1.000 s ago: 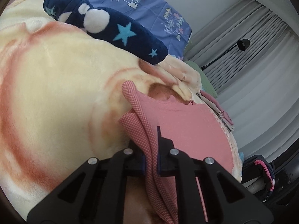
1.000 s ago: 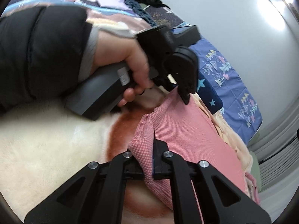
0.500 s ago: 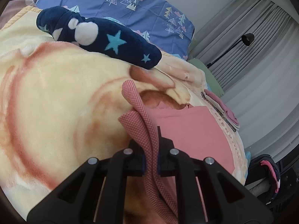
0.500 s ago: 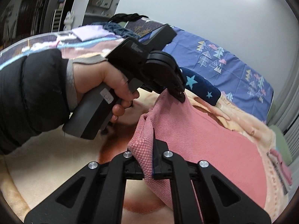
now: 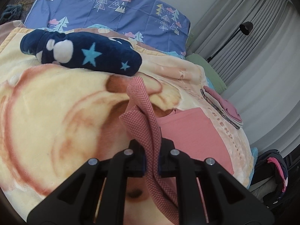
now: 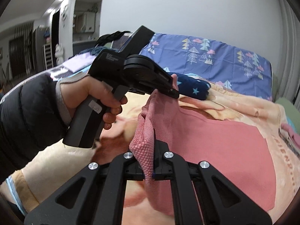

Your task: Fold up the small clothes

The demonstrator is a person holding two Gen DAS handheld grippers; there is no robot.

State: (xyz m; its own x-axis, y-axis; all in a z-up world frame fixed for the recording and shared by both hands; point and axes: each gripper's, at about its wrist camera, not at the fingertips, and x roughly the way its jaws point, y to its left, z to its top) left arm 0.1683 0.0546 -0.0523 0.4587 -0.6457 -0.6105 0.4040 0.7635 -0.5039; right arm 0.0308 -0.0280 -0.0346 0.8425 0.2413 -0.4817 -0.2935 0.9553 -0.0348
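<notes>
Between both tongs, pink waffle-knit garment [image 6: 215, 142], near edge lifted, bunched.

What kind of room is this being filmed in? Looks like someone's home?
Most likely a home bedroom. The work surface is a bed with a plush cream blanket and a tree-print blue pillow at its head. Grey curtains and a black floor lamp stand beside it.

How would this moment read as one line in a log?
step: fold | left gripper: shut on pink garment | right gripper: shut on same | edge lifted off blanket
</notes>
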